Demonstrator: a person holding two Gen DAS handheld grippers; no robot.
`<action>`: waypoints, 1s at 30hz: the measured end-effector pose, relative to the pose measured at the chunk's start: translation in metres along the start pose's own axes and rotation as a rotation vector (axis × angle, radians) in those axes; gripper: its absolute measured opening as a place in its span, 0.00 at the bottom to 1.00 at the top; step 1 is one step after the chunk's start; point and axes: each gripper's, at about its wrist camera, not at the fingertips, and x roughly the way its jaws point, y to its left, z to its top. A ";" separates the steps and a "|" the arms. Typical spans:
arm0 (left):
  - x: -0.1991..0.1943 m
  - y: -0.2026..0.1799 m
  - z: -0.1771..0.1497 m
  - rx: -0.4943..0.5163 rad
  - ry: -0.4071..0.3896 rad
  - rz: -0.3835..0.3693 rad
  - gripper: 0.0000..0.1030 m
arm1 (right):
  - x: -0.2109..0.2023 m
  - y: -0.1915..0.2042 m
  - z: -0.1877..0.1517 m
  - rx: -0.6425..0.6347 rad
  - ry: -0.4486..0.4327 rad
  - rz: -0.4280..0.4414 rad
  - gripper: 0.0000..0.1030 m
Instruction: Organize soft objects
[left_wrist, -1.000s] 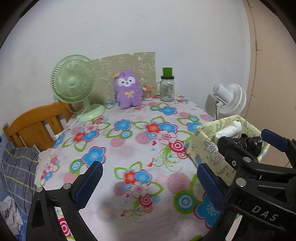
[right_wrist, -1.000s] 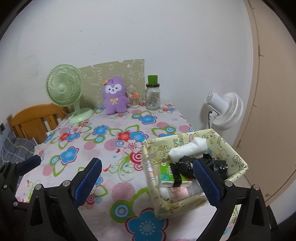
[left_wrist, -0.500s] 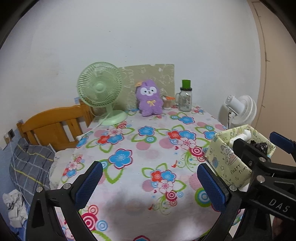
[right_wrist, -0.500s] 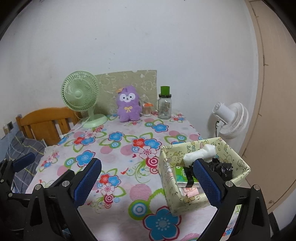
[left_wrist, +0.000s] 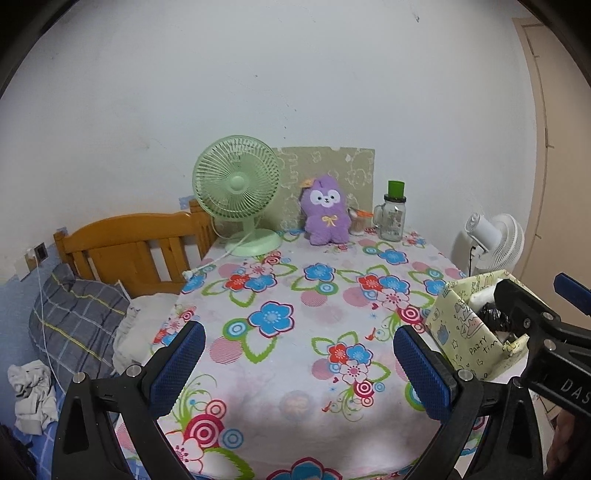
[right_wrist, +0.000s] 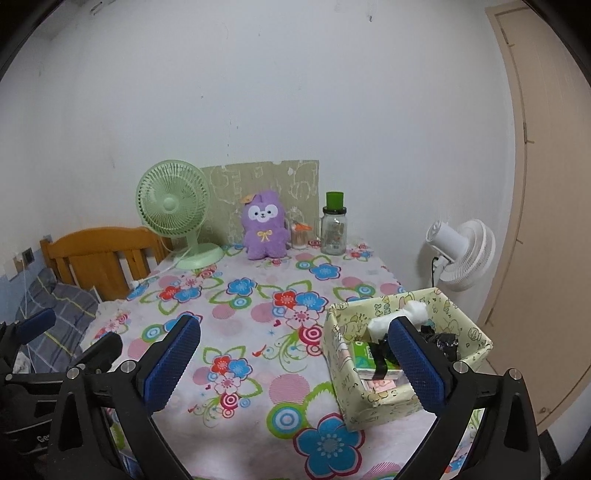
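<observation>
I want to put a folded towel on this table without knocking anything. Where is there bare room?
The widest free patch is the tablecloth middle, bordered by the green fan and purple plush at the back and the yellow box on the right. The near left edge is bare too. Crowded: the back row, with the glass jar, and the box itself.

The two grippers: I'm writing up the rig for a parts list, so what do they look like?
Both the left gripper and right gripper are black, angular frames with silver bolts. Each finger carries a blue, cross-hatched pad. White lettering "DAS" is visible on the right one's body in the left wrist view. No cables or sleeves show.
</observation>
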 end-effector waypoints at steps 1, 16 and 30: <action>-0.003 0.001 0.000 -0.003 -0.006 0.004 1.00 | -0.002 0.000 0.000 0.000 -0.003 0.000 1.00; -0.021 0.007 0.002 -0.029 -0.054 -0.004 1.00 | -0.009 0.000 -0.001 -0.012 -0.016 -0.013 1.00; -0.023 0.000 0.004 -0.005 -0.069 -0.014 1.00 | -0.013 -0.006 0.000 0.004 -0.020 -0.030 1.00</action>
